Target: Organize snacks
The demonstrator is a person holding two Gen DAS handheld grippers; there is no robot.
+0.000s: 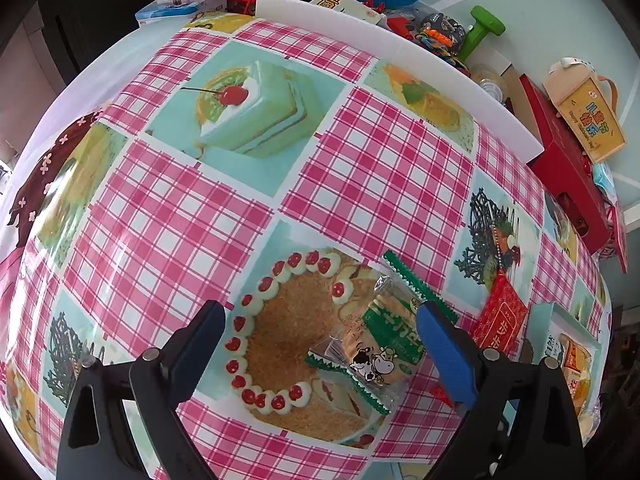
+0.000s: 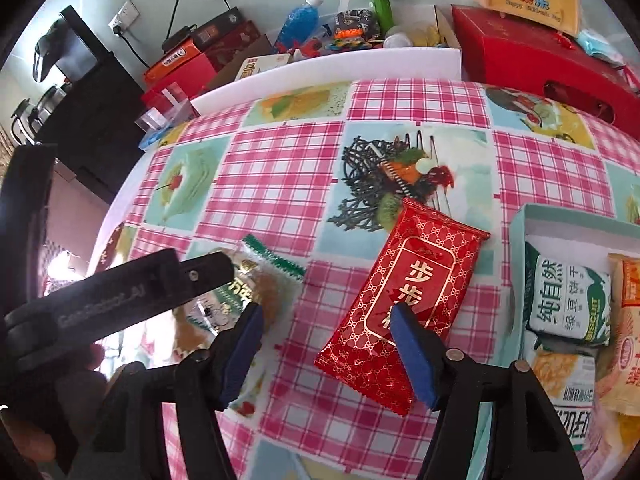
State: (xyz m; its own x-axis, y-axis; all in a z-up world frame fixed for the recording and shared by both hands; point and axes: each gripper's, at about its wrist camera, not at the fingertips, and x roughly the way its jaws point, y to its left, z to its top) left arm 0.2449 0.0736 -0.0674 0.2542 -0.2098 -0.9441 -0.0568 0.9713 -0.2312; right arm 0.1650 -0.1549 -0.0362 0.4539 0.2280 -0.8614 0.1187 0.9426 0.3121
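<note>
On the checked tablecloth (image 1: 192,216), both open grippers are straddling packets: left gripper (image 1: 320,344) around the green biscuit packet (image 1: 380,344), right gripper (image 2: 328,348) beside the red snack packet (image 2: 404,300), each needing to close before boxing them in the pale green box (image 2: 520,232).

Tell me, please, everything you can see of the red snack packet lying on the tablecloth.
The red snack packet is a glossy foil pouch with a gold lattice pattern, a central panel of gold Chinese characters and crimped ends. It looks sealed and lies flat on the checked tablecloth, tilted, left of the pale green box of snacks. The open right gripper hovers over it, one blue pad overlapping its lower half; contact is unclear.
</note>
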